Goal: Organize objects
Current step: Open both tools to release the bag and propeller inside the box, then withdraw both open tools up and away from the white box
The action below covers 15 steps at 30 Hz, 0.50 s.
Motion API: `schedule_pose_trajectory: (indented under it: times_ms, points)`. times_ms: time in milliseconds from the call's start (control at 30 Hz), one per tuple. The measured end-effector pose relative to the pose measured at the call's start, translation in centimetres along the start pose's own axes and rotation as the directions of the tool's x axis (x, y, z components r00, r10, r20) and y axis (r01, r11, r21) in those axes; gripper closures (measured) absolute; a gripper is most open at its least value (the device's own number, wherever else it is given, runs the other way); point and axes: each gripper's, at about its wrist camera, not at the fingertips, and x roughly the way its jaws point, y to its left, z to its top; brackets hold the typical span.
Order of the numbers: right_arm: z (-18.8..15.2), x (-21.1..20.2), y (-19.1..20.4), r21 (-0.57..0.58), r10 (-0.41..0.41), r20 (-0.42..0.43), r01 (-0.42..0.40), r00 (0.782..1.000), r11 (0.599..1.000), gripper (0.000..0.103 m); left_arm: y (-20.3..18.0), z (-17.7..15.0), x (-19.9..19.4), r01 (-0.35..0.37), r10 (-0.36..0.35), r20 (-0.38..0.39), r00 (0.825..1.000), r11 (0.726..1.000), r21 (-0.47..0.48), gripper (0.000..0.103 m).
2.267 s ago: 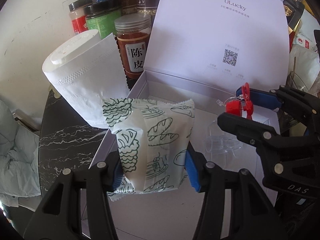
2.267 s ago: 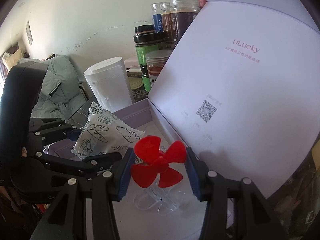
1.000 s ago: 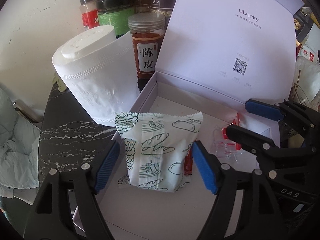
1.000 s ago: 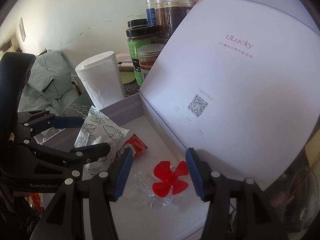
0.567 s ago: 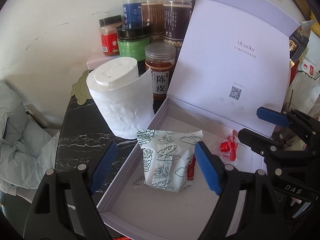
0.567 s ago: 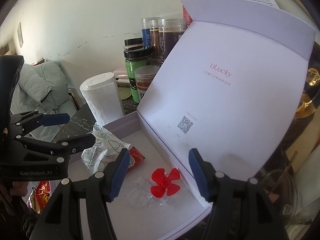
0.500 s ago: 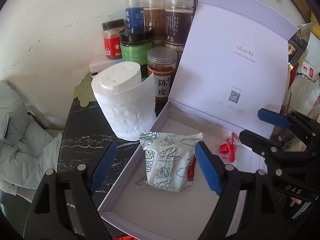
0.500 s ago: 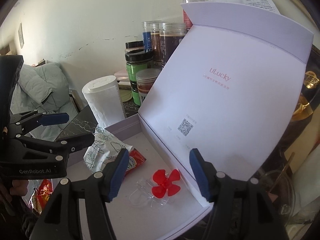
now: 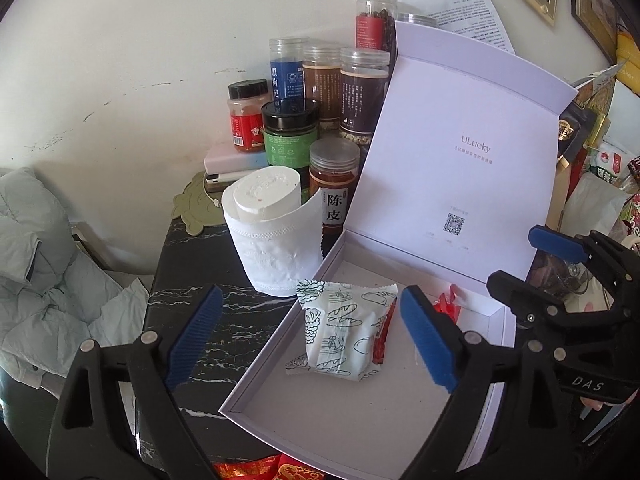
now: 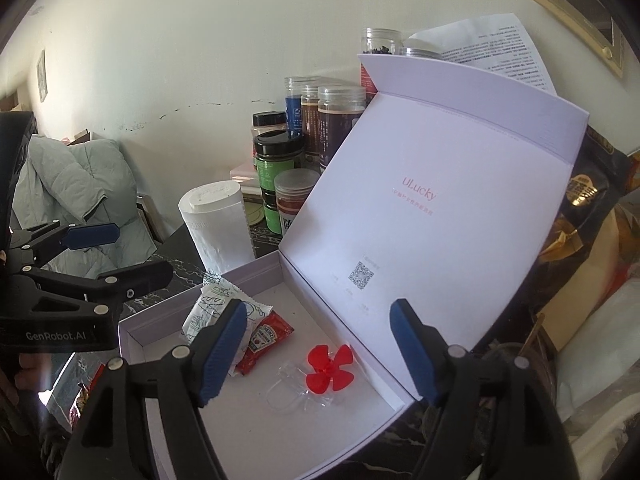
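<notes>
With our left gripper (image 9: 312, 338) and right gripper (image 10: 316, 350) both empty, jaws opening, the white bread-printed snack packet (image 9: 344, 332) and red-bladed clear plastic fan (image 10: 328, 370) lie released in the pale lilac cardboard box (image 10: 168, 312), the packet at the fan's ten o'clock, so they stay gathered together.

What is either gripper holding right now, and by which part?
Nothing. The left gripper and right gripper hang above the box, jaws opening with nothing between the pads; the bread packet and red propeller toy lie inside.
</notes>
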Motion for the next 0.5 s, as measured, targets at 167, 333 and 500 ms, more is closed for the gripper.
schedule_pose_trajectory:
  times_ms: [167,333,500]
  points:
    - [-0.2,-1.5,0.4,0.001,0.005,0.011,-0.005,1.0,1.0,0.028,0.3,-0.2,-1.3,-0.011,0.011,-0.001,1.0,1.0,-0.016,0.012]
    - [-0.2,-3.7,0.9,-0.006,0.004,0.029,-0.004,1.0,1.0,0.028,-0.1,-0.4,-3.7,-0.027,0.027,0.025,0.999,1.0,-0.008,0.012]
    - [-0.4,-6.0,1.6,-0.017,0.009,0.042,-0.008,0.999,1.0,0.028,-0.2,-1.1,-6.3,-0.02,0.021,0.045,0.999,1.0,-0.015,0.009]
